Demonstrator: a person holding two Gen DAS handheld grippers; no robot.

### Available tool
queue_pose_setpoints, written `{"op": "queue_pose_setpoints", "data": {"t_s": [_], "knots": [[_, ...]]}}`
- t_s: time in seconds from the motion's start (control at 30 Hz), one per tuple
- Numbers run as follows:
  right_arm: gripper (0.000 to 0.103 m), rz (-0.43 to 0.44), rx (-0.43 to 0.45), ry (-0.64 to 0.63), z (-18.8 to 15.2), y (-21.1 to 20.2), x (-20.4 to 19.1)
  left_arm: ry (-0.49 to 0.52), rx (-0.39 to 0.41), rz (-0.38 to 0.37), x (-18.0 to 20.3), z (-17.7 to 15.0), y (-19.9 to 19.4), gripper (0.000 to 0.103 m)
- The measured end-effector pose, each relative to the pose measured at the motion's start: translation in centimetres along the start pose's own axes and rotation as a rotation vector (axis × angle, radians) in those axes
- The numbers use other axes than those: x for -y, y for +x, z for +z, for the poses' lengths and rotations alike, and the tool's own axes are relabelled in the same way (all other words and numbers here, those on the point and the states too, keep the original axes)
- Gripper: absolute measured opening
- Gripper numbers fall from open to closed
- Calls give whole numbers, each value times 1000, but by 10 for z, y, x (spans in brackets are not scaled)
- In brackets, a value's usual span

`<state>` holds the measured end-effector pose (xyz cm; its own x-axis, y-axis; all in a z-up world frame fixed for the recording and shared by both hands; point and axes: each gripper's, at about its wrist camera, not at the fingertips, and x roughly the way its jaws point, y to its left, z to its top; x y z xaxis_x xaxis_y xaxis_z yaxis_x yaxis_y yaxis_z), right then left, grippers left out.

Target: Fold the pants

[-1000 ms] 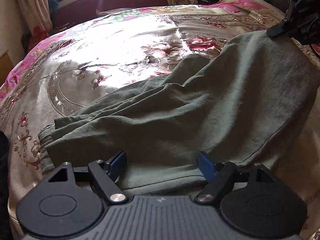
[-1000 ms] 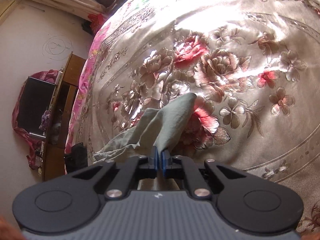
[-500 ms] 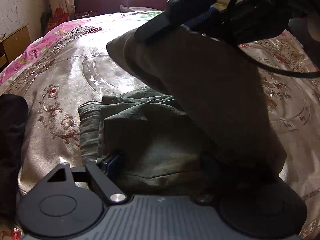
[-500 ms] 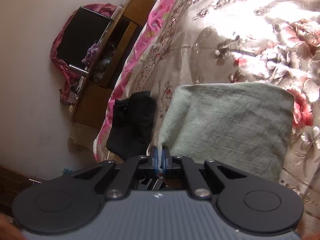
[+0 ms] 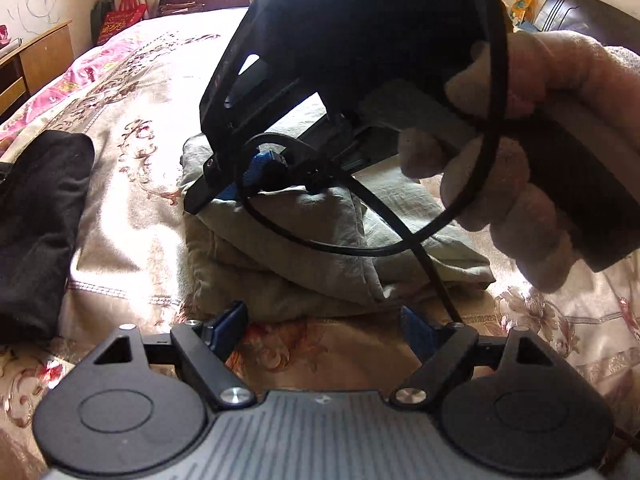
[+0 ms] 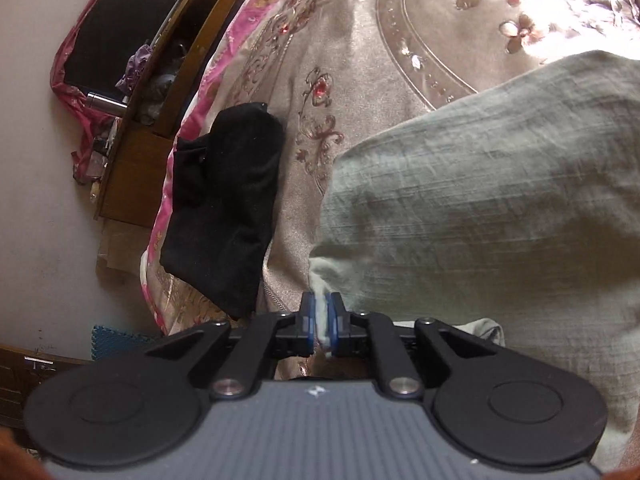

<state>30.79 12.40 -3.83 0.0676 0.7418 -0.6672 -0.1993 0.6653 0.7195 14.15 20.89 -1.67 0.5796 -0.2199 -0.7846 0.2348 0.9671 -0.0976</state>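
The right gripper, jaws pinching the green pants, should lay that edge flat on the pile while the left gripper waits with jaws wide open.

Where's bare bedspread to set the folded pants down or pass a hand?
Free: the strip of floral satin bedspread between the black garment and the folded grey-green pants, and the sunlit stretch behind the pants. Crowded: over the pants, where the right gripper pinches an edge; the left gripper is open just short.
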Motion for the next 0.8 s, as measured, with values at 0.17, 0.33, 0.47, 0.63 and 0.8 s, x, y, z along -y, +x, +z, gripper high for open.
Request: {"op": "queue_pose_setpoints", "data": {"t_s": [0.17,0.33,0.47,0.63,0.8], "knots": [[34,47,-22,-3,2,1,-8,-60,26,35,-5,-2,-19,96],[38,69,16,-136,14,-50,-21,-142,100,72,-9,9,-53,96],[46,-79,50,-280,20,-88,-19,-136,182,66,-2,26,-61,96],[46,-173,28,-257,17,-100,9,-113,173,51,13,35,-29,97],[47,-224,16,-556,33,-82,-8,-217,111,112,3,20,-15,96]]}}
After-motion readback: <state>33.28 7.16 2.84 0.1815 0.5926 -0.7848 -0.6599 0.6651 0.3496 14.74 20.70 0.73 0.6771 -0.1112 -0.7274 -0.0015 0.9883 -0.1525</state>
